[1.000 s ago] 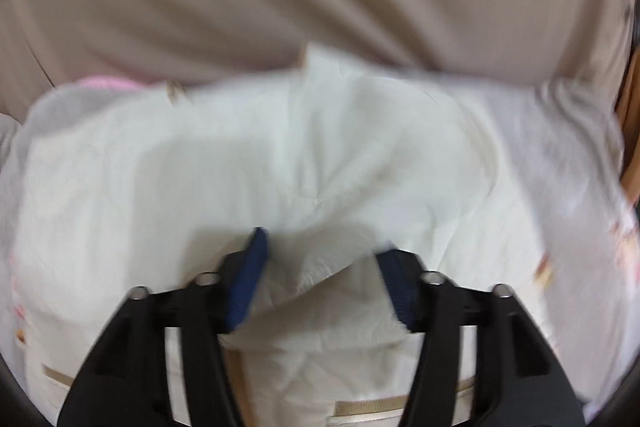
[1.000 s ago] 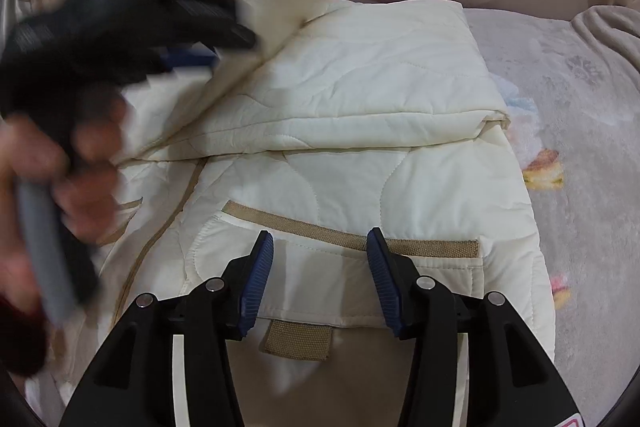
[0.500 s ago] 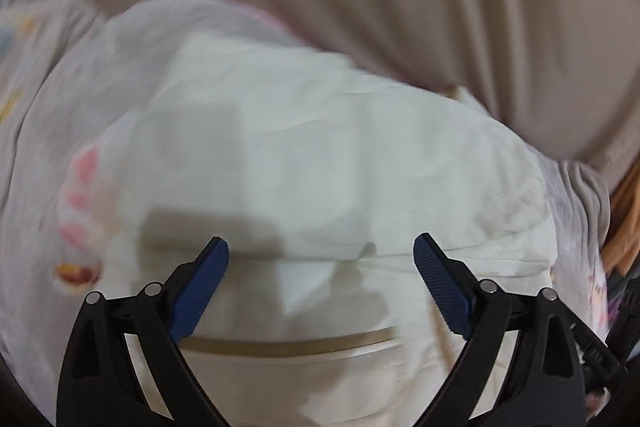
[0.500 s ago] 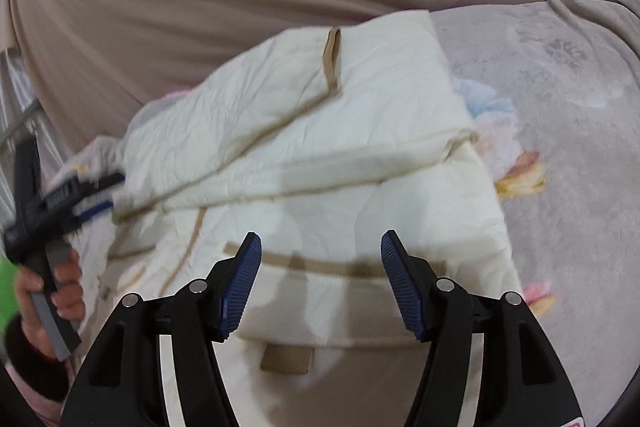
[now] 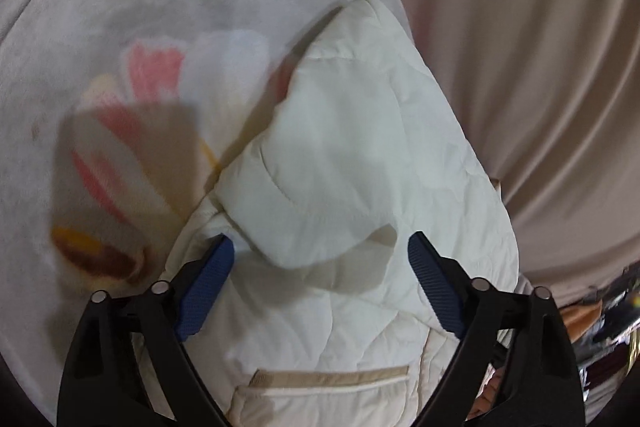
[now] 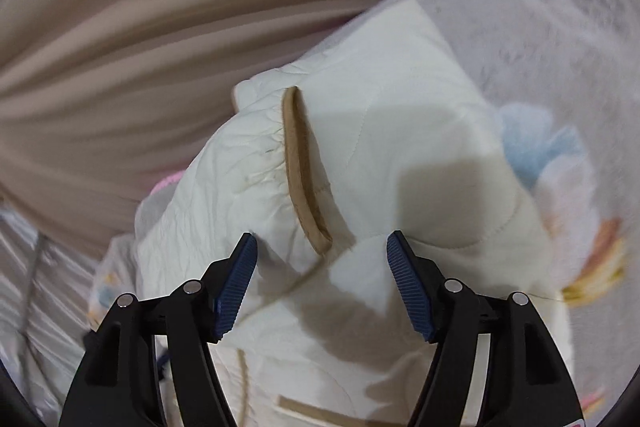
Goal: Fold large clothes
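Note:
A cream quilted jacket (image 5: 360,147) with tan trim lies folded on a flowered grey blanket (image 5: 120,27). My left gripper (image 5: 319,241) hovers over it with jaws wide and closing. The rounded end of a folded-over layer lies between them, and neither pad presses on it. A tan pocket band (image 5: 332,375) shows below. In the right wrist view the jacket (image 6: 400,107) fills the middle. My right gripper (image 6: 322,238) stands open over it, its jaws closing. A tan-edged cuff (image 6: 300,167) and a fabric corner lie between the fingers, ungripped.
A beige draped cloth (image 5: 520,67) hangs behind the jacket, and it fills the upper left of the right wrist view (image 6: 160,7). The blanket (image 6: 560,27) spreads to the right there. Cluttered items (image 5: 600,315) sit at the left view's right edge.
The left gripper let go of the cream fabric, opened wide and swung across the jacket toward its edge. The right view rolled and shifted; the hand holding the other gripper left it.

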A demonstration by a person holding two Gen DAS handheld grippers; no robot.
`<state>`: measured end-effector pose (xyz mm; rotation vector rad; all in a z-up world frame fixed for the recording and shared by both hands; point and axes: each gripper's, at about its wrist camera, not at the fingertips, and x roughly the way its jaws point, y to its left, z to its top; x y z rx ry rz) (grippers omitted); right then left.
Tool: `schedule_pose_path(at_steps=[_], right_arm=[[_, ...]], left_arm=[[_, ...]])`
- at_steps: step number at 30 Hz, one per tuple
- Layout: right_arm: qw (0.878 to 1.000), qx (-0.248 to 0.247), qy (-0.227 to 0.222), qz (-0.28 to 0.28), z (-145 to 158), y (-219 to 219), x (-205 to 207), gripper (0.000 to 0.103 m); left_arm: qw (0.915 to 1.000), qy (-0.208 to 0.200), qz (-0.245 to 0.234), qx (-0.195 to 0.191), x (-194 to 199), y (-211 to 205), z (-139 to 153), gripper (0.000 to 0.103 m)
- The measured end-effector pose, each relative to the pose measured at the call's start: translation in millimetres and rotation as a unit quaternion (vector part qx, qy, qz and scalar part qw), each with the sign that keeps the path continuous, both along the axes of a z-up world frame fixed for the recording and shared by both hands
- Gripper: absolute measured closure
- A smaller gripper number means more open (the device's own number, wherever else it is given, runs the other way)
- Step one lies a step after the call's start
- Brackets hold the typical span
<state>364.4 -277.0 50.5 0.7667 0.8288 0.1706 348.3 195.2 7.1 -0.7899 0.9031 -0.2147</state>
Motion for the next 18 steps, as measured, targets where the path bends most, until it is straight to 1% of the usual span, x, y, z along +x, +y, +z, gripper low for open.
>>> schedule_pose_path(at_steps=[1, 2, 3, 4, 5, 7, 8, 9, 10, 12, 13, 14, 16, 18], right_arm=[[1.000, -0.003, -0.003, 0.010, 4, 4, 2, 0.088], [0.999, -0.018, -0.007, 0.029, 12, 11, 5, 0.096], [0.997, -0.052, -0.038, 0.035, 31, 18, -2, 0.097], [0.992, -0.076, -0.088, 0.038, 52, 23, -13, 0.097], [0.983, -0.093, -0.148, 0.046, 75, 30, -32, 0.097], [0.968, -0.101, -0.224, 0.050, 98, 34, -58, 0.097], [0.963, -0.109, -0.244, 0.045, 100, 33, -67, 0.098], [0.963, -0.124, -0.236, 0.036, 93, 31, -67, 0.098], [0.968, -0.143, -0.203, 0.031, 78, 30, -57, 0.098], [0.980, -0.176, -0.091, 0.026, 28, 24, -24, 0.098], [0.983, -0.175, -0.049, 0.027, 5, 20, -15, 0.098], [0.987, -0.156, -0.037, 0.026, -11, 16, -15, 0.099], [0.988, -0.141, -0.051, 0.023, -9, 16, -23, 0.098], [0.990, -0.125, -0.059, 0.035, -3, 17, -21, 0.093]], left_arm=[[0.9999, 0.000, 0.008, 0.012, 1, 1, 4, 0.033], [0.9995, -0.006, 0.011, 0.027, 1, 0, 11, 0.046], [0.9988, -0.011, 0.013, 0.046, 2, 0, 18, 0.056], [0.9977, -0.022, 0.013, 0.063, 2, -2, 27, 0.062], [0.9968, -0.028, 0.011, 0.074, 3, -2, 32, 0.071], [0.9931, -0.044, 0.006, 0.109, 4, -9, 43, 0.077], [0.9908, -0.048, 0.005, 0.126, 5, -13, 43, 0.079], [0.9885, -0.050, 0.002, 0.142, 5, -17, 40, 0.080], [0.9858, -0.052, -0.002, 0.160, 5, -23, 34, 0.080], [0.9829, -0.044, -0.007, 0.179, 6, -29, 21, 0.080], [0.9828, -0.041, -0.010, 0.180, 4, -29, 13, 0.080], [0.9823, -0.044, -0.010, 0.182, 0, -30, 8, 0.080], [0.9762, -0.069, -0.008, 0.205, -10, -32, 7, 0.079], [0.9733, -0.075, -0.006, 0.217, -14, -33, 5, 0.079]])
